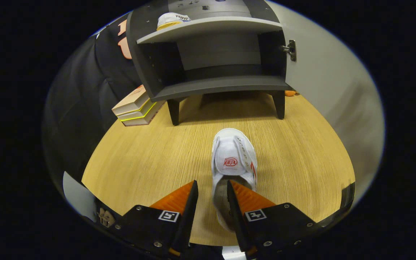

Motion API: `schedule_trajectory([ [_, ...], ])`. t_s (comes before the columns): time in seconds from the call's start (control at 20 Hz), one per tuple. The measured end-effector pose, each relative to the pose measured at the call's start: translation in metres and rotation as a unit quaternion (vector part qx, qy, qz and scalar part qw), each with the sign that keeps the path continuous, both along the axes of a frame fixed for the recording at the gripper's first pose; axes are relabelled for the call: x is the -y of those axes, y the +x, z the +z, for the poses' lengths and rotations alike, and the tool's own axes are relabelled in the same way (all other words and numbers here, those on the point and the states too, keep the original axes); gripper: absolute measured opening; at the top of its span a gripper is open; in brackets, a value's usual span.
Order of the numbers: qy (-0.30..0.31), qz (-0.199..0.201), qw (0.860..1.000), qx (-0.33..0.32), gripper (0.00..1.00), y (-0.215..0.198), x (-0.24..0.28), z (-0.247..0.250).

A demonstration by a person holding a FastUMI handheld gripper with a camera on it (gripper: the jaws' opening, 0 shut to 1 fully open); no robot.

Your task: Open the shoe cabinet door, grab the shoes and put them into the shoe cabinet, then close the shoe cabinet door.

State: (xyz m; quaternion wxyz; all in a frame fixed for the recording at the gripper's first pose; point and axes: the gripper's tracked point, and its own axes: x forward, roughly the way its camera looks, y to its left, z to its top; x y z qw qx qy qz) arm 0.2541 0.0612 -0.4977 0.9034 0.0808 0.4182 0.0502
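On the wooden bench [139, 162], the shoe cabinet [211, 86] stands door-open for loading, while the gripper [211, 187], fingers spread, straddles the white shoe's [233, 159] heel, apparently to grasp it.

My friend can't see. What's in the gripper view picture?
A white canvas shoe lies on a wooden floor, its heel between the open gripper fingers. Beyond it stands a dark grey shoe cabinet, door open, another white shoe on its upper shelf.

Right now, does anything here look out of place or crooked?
Nothing looks damaged or spilled. The white shoe lies on the wooden floor between the fingers of the open gripper, outside the open cabinet. Another shoe sits on its upper shelf. Books are stacked beside it.
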Motion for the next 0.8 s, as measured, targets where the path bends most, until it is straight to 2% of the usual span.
schedule_trajectory([
  [0.3,-0.011,-0.006,1.0,-0.014,0.36,0.02,0.002,-0.022],
  [0.65,-0.031,-0.013,0.999,-0.022,0.01,0.028,-0.006,-0.032],
  [0.8,-0.032,-0.013,0.999,-0.017,0.0,0.03,-0.003,-0.03],
])
